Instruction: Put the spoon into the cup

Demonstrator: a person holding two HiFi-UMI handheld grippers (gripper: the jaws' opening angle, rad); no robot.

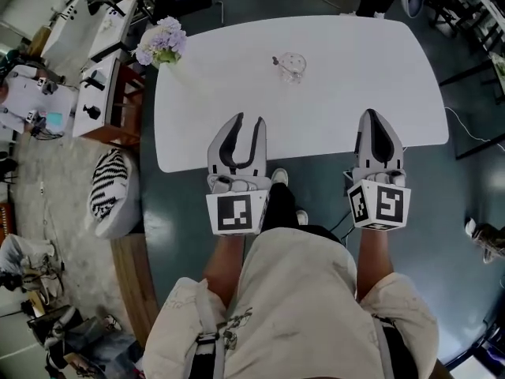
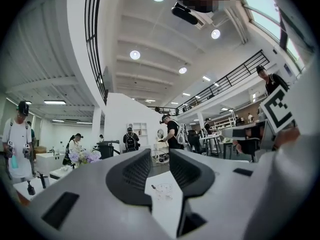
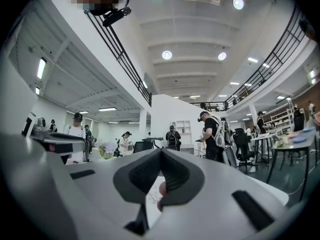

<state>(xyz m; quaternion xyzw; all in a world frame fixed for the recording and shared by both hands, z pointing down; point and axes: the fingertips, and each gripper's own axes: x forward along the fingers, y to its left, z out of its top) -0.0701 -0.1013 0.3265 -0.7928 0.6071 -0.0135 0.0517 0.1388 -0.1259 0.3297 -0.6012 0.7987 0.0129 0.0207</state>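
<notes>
Spoon [image 1: 276, 60] first: where does it lie?

By the middle of the table's [image 1: 394, 93] far edge, its small dark end at the left side of the clear cup [image 1: 291, 66]. I cannot tell whether it touches the glass.

And the tongs?

Both are over the near edge, well apart from the cup, so I judge that no reach has begun. The left tongs [image 1: 248, 121] are released, jaws spread with only bare table showing between them, likely readied for a pick. The right tongs [image 1: 372, 115] are clenched tip to tip on nothing I can name.

Count it for me.

1 spoon, 1 cup, 2 tongs, and 1 bunch of flowers [image 1: 162, 44] at the far left corner, clear of the work.
</notes>
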